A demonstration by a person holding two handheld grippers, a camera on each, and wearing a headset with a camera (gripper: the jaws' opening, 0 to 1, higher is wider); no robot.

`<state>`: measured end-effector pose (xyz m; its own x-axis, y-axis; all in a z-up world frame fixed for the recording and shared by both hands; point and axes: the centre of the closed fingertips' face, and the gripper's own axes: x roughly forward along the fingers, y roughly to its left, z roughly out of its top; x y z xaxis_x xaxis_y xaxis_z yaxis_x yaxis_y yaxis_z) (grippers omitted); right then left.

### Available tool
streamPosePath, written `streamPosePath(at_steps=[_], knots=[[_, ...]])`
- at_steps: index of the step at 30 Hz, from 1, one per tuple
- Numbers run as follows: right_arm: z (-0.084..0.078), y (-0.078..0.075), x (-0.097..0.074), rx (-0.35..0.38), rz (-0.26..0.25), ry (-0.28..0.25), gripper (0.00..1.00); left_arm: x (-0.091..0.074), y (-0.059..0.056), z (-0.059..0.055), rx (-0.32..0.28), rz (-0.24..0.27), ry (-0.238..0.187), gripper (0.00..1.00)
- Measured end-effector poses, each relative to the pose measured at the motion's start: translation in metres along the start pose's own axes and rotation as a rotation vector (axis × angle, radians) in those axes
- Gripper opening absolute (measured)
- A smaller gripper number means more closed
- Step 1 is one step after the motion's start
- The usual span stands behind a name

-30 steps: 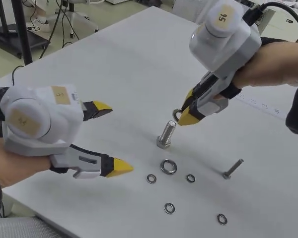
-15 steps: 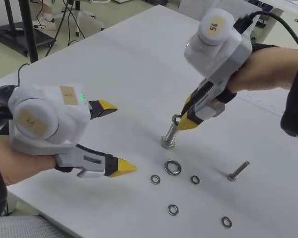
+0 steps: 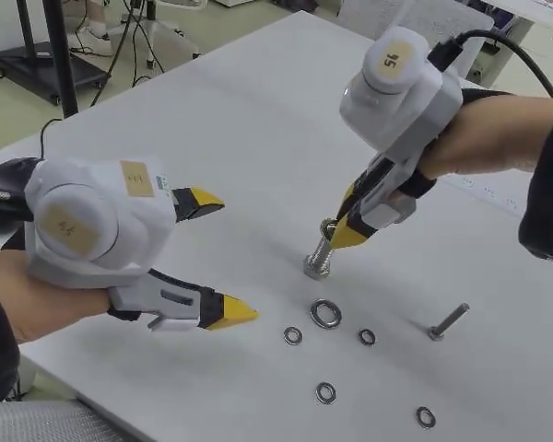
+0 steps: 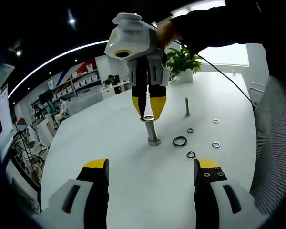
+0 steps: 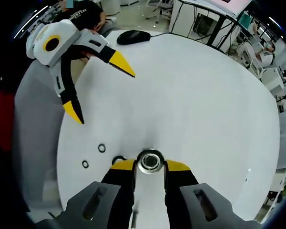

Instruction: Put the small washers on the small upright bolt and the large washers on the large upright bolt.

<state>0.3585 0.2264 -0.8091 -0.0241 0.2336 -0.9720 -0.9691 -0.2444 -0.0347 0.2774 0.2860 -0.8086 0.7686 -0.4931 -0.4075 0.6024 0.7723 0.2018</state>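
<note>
right tool (image 3: 337,237) clamped on rim of large washer (image 3: 325,225), at top of large upright bolt (image 3: 318,263). washer likely light, stiff, slick steel: pinch by edge, keep level. left tool (image 3: 234,256) jaws apart above table (image 3: 258,110).

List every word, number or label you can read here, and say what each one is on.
"56": top sticker on the right tongs, which grip a large washer.
Two digits, perhaps "54", not surely readable: rear sticker on the left tongs.
Faint marks, too blurred to read: second sticker on the left tongs.
Wall signs in the left gripper view: too blurred to read.
</note>
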Motion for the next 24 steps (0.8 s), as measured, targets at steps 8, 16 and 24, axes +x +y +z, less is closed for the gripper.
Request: streamPosePath(at_steps=[8,16,24], knots=[[0.000,0.002,0.005,0.000,0.008,0.011,0.23,0.000,0.000,-0.001,-0.004,0.002,0.002,0.72],[-0.002,0.001,0.017,0.002,0.018,0.029,0.23,0.000,0.000,-0.003,-0.005,0.001,0.005,0.72],[-0.005,0.002,0.031,0.009,0.024,0.040,0.23,0.002,0.000,-0.003,-0.003,-0.001,0.010,0.72]])
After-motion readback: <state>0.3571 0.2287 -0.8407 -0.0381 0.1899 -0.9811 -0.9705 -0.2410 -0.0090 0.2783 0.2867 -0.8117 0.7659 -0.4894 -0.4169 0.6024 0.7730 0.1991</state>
